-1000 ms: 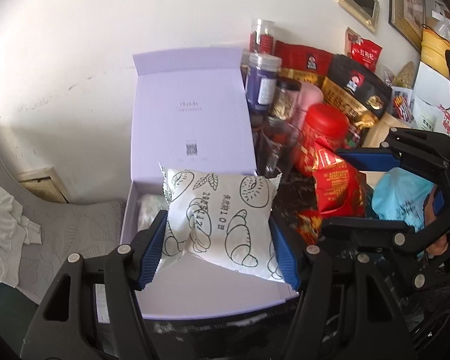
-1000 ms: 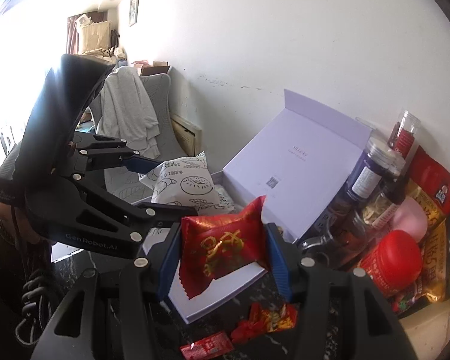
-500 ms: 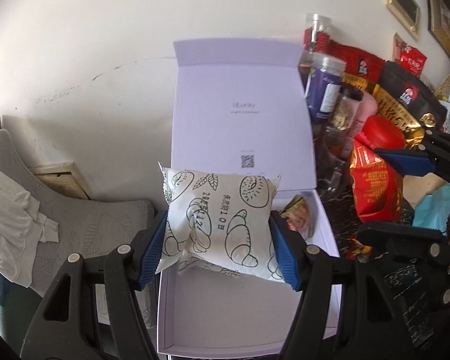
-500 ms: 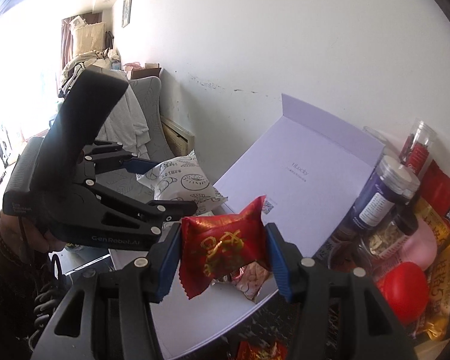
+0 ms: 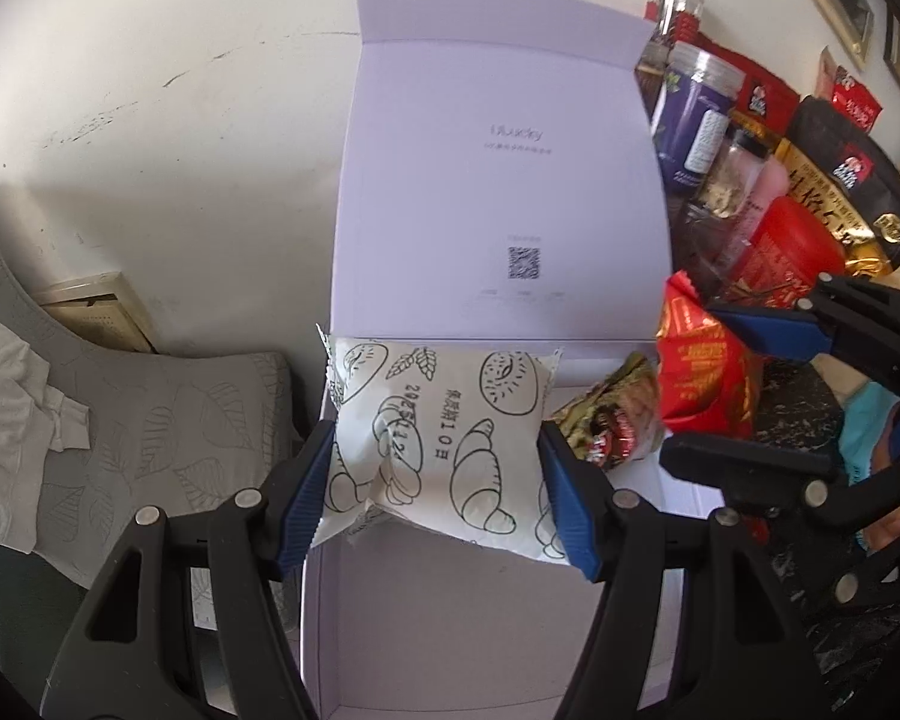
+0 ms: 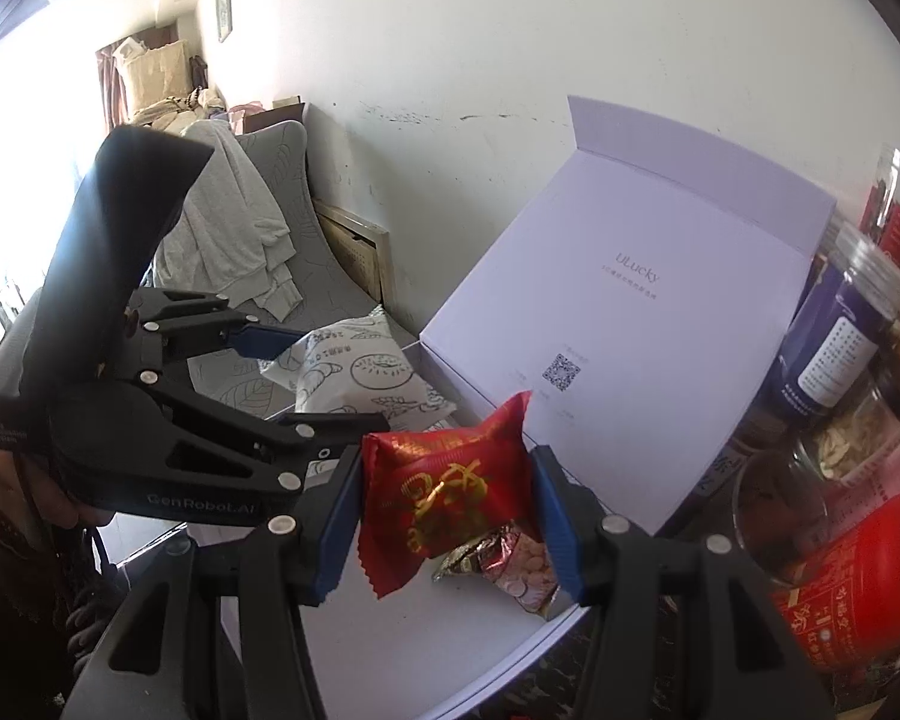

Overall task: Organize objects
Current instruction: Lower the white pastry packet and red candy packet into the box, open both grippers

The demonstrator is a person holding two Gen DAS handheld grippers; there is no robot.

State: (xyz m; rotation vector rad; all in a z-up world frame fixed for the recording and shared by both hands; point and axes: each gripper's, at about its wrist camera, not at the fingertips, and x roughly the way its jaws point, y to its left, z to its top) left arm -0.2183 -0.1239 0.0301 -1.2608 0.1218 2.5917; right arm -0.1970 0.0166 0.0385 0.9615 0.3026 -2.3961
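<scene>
My left gripper (image 5: 435, 480) is shut on a white bread packet (image 5: 444, 432) printed with croissants, and holds it over the back left of an open lilac box (image 5: 450, 636). My right gripper (image 6: 447, 510) is shut on a red snack packet (image 6: 450, 486) with gold print, held over the box's right side; the packet also shows in the left wrist view (image 5: 705, 369). A gold and red snack packet (image 5: 612, 420) lies in the box at the back right, also below the red packet in the right wrist view (image 6: 507, 567). The box lid (image 6: 624, 324) stands open against the wall.
Jars, a red tin (image 5: 792, 258) and snack bags (image 5: 852, 180) crowd the dark counter right of the box. A purple-labelled jar (image 6: 840, 348) stands beside the lid. A grey chair (image 5: 126, 420) with a white garment stands left of the box.
Both grippers have moved in over the open box with their packets. The box interior and the gold packet in it have come into view.
</scene>
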